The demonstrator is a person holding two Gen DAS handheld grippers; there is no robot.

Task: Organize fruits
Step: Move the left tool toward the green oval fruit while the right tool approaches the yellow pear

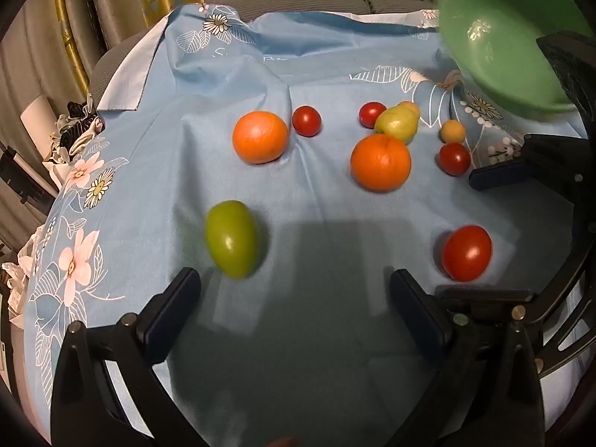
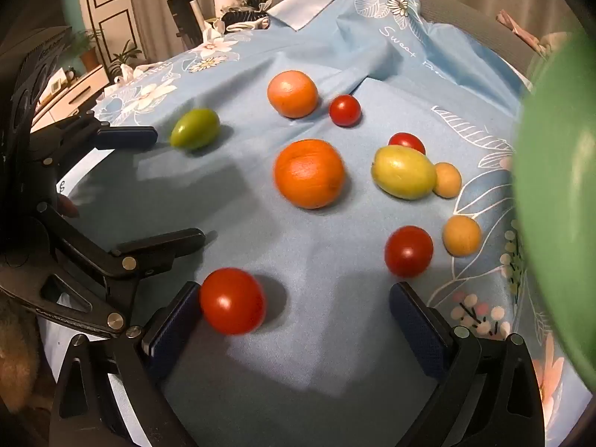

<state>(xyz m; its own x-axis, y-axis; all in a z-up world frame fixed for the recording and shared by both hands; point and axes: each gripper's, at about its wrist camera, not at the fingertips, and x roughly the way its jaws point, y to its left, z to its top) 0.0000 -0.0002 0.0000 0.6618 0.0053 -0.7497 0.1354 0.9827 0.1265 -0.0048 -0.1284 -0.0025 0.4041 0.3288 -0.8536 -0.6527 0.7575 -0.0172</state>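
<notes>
In the left wrist view, a blue flowered cloth [image 1: 156, 171] fills the frame, and fruit lies loose across it. At lower left of centre sits a green fruit [image 1: 231, 239], just above the left finger of the left gripper [image 1: 294, 309], whose jaws are spread wide with nothing between them. Above it, left of centre, lies an orange [image 1: 260, 136] with a small red tomato [image 1: 306, 120] beside it. Right of centre a second orange [image 1: 380, 162] lies just below a yellow-green fruit [image 1: 396, 124]. Farther right lie two small yellowish fruits, and a red tomato [image 1: 466, 252] rests at lower right. A green bowl [image 1: 503, 56] fills the upper right corner, blurred, so whether it rests on the cloth is unclear. In the right wrist view, the right gripper [image 2: 294, 316] at the bottom also stands wide open; that red tomato lies against or just beside its left finger, not pinched, while the bowl covers the right edge.
</notes>
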